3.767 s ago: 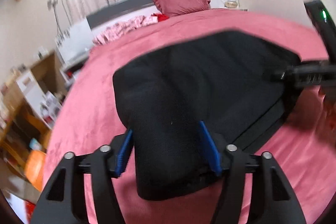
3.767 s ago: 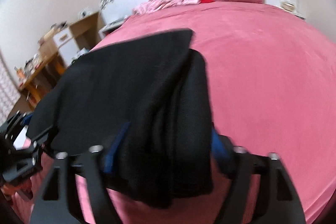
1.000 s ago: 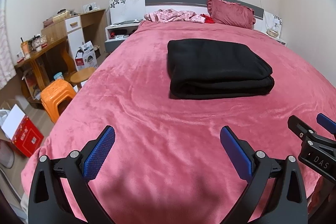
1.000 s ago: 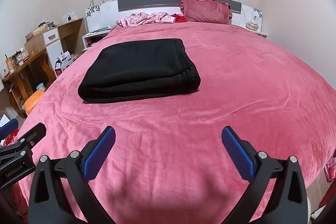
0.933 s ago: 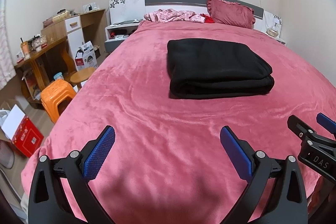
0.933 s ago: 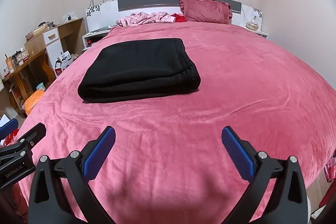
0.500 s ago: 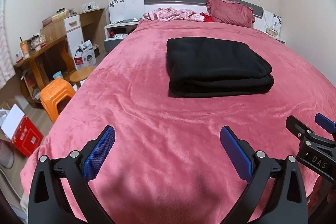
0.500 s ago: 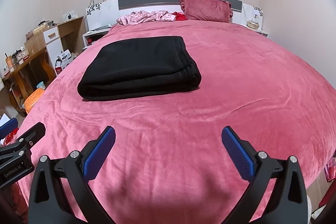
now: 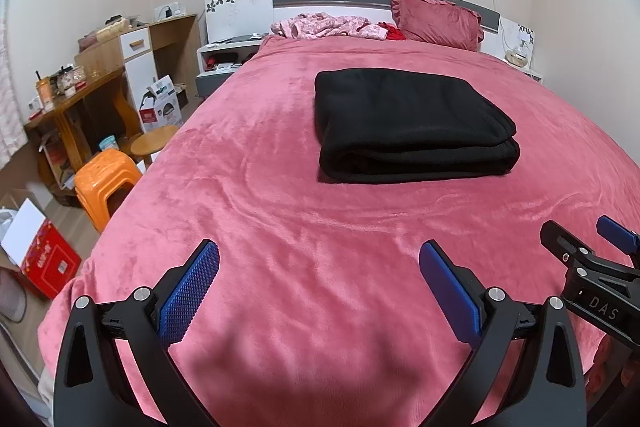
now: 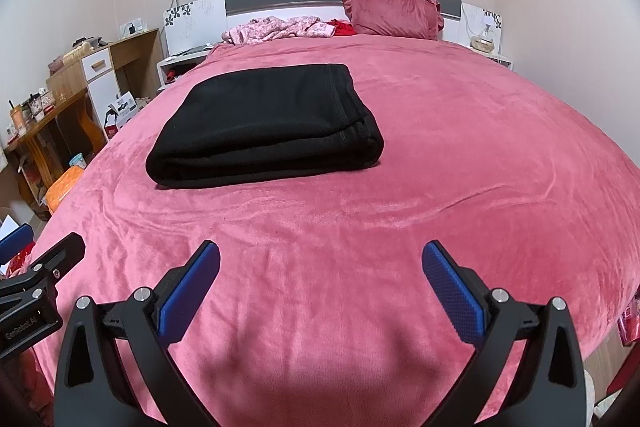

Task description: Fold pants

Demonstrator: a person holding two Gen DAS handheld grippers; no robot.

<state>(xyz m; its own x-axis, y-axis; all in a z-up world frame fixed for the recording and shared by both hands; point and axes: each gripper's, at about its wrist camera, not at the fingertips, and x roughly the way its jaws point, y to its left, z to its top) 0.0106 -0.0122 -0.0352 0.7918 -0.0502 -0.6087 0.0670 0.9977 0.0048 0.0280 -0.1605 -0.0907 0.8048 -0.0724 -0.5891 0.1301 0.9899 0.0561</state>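
Observation:
The black pants (image 9: 408,123) lie folded into a thick flat rectangle on the pink bed cover (image 9: 280,235), also in the right wrist view (image 10: 268,123). My left gripper (image 9: 318,267) is open and empty, held near the foot of the bed, well short of the pants. My right gripper (image 10: 320,267) is open and empty too, beside the left one. The right gripper's tip shows at the right edge of the left wrist view (image 9: 580,267), and the left gripper's tip shows at the left edge of the right wrist view (image 10: 40,267).
A dark pink pillow (image 9: 438,19) and a heap of pink clothes (image 9: 328,27) lie at the headboard. Left of the bed stand an orange stool (image 9: 104,183), a round wooden stool (image 9: 154,145), a cluttered wooden desk (image 9: 72,95) and a red box (image 9: 48,267).
About four seconds ago both grippers were shut on the pants; since then they have let go and drawn back to the foot of the bed. Over the last second the views barely shift.

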